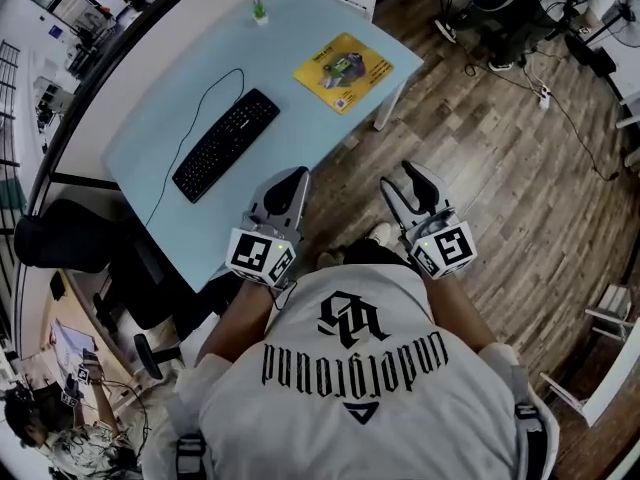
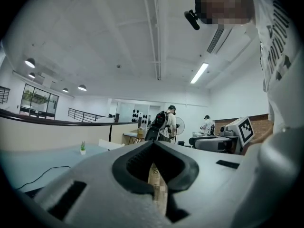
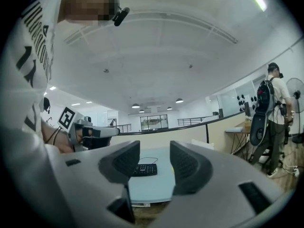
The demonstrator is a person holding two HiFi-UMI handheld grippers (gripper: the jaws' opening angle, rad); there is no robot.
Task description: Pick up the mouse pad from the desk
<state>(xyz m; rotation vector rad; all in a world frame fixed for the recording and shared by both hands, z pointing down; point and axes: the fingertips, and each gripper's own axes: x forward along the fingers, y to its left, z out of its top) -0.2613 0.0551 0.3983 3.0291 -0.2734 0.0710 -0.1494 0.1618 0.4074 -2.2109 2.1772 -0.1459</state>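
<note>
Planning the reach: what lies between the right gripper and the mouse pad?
Head view: only wooden floor and the desk edge separate right gripper from mouse pad.

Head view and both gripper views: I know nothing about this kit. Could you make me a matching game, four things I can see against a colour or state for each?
Things:
1. mouse pad
2. keyboard
3. left gripper
4. right gripper

Descriptions:
A. jaws apart, nothing between them
B. yellow, near a corner of the desk
C. jaws together
D. black, lying on the desk

Pairs: 1-B; 2-D; 3-C; 4-A
</note>
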